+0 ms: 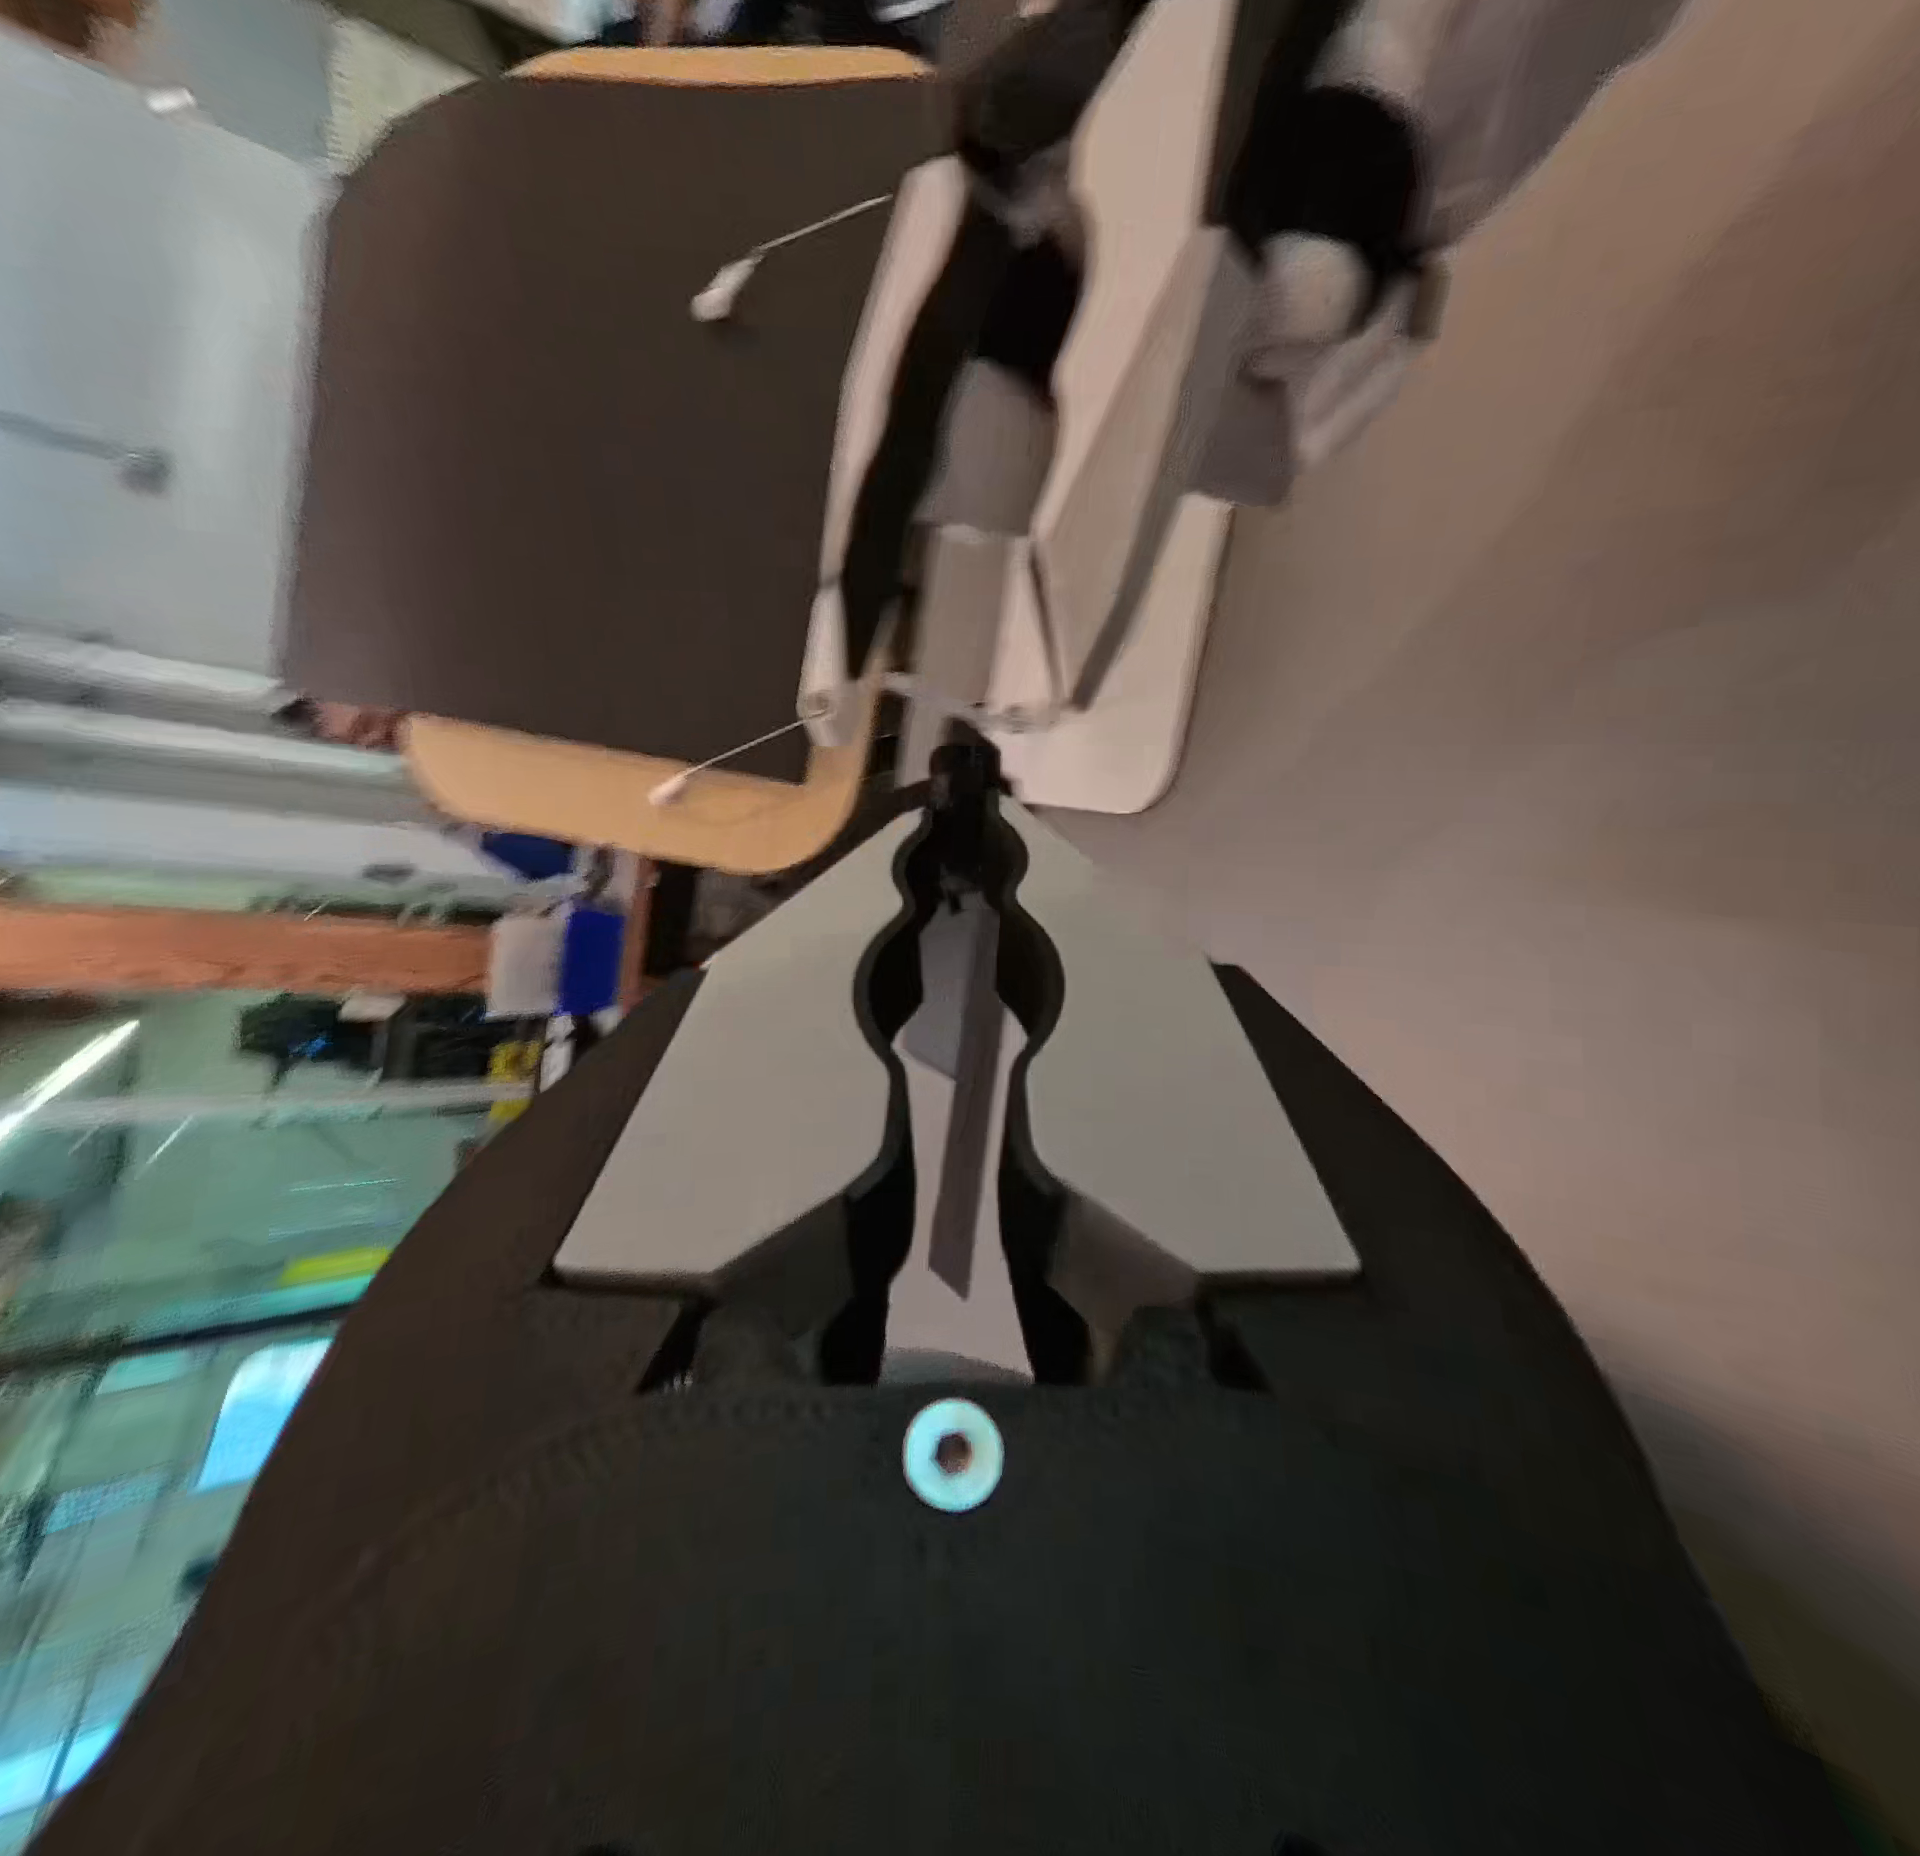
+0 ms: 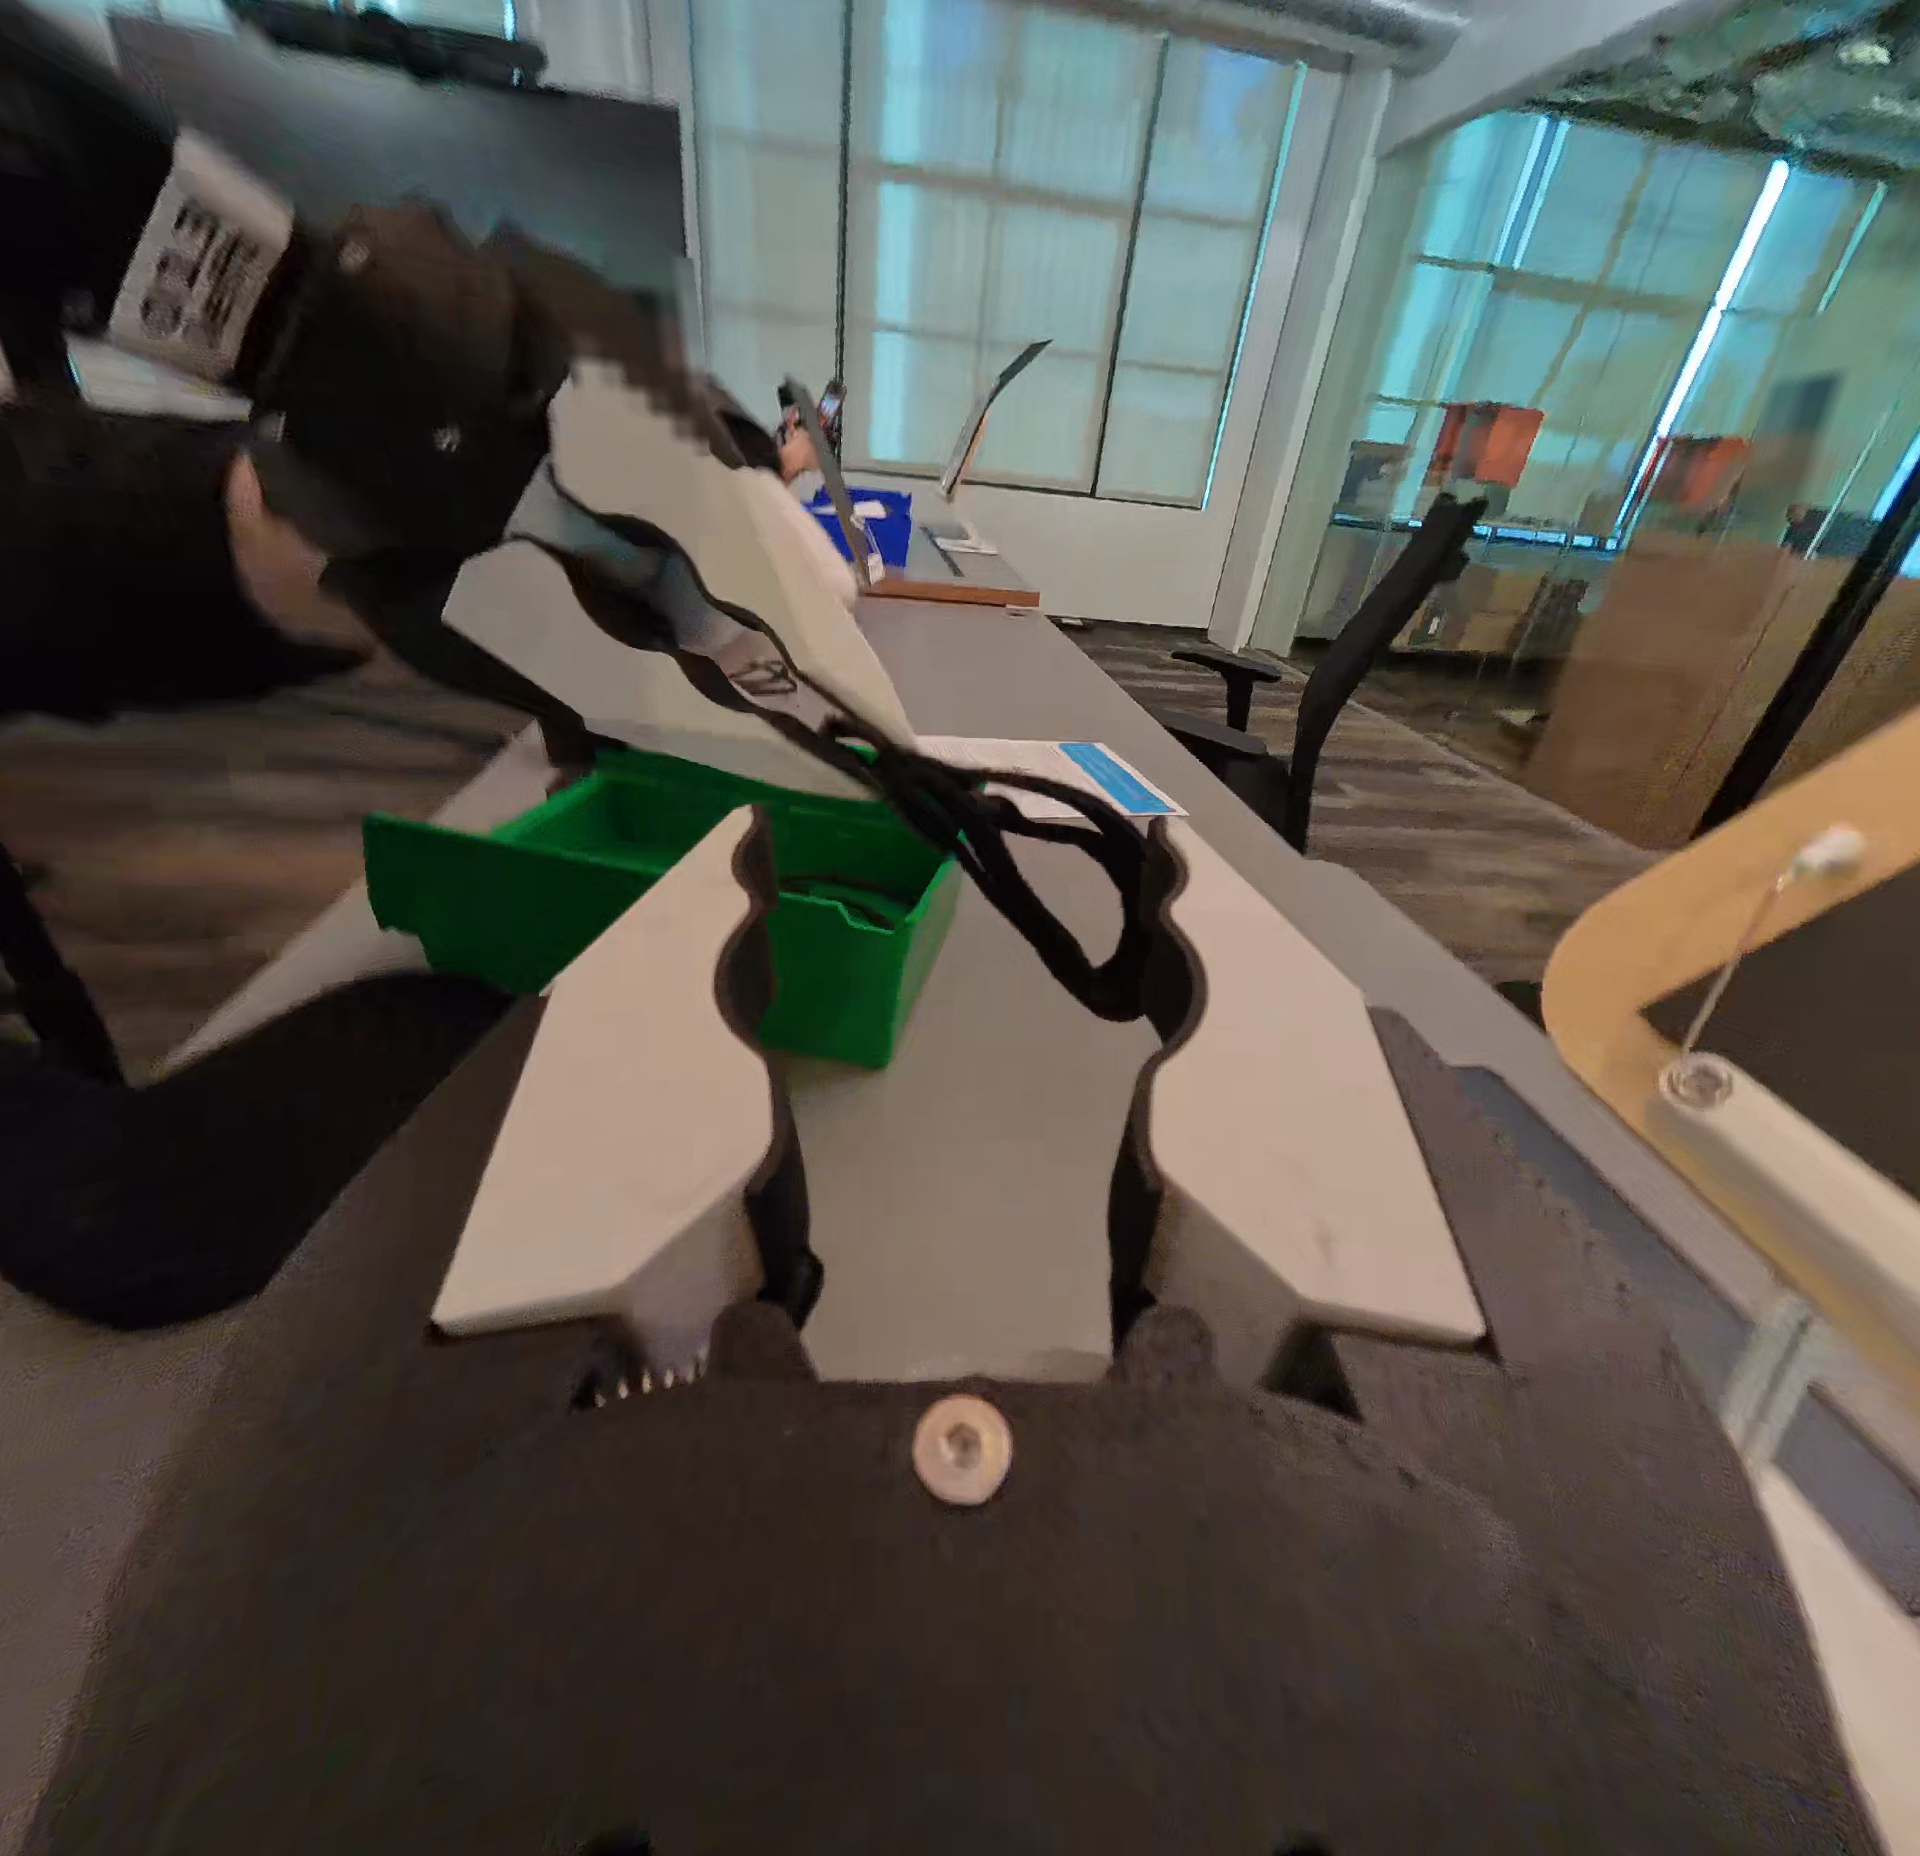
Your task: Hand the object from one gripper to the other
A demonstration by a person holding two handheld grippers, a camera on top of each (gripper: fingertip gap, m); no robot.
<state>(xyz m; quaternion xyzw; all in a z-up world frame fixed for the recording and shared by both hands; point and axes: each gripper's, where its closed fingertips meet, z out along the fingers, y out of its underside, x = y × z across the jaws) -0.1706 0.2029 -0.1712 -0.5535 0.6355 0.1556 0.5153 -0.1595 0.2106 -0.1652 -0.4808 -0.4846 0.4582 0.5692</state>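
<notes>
Right gripper [image 2: 961, 933] fingers stand spread around a black cord [image 2: 1049, 871] that the left gripper [image 1: 961, 819] pinches shut; the handover looks midway, unclaimed.

left gripper [image 1: 961, 767]: black textured body | pale grey wedge fingers [image 1: 748, 1089], wavy black-edged jaws | silver screw [image 1: 952, 1455] at 6 o'clock || right gripper [image 2: 961, 861]: same build, silver screw [image 2: 961, 1448], gear teeth at 7 o'clock

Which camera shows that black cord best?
The right wrist view: the black cord loops in the open between the right gripper's fingers. The left wrist view shows only a dark bunch pinched at its fingertips.
</notes>
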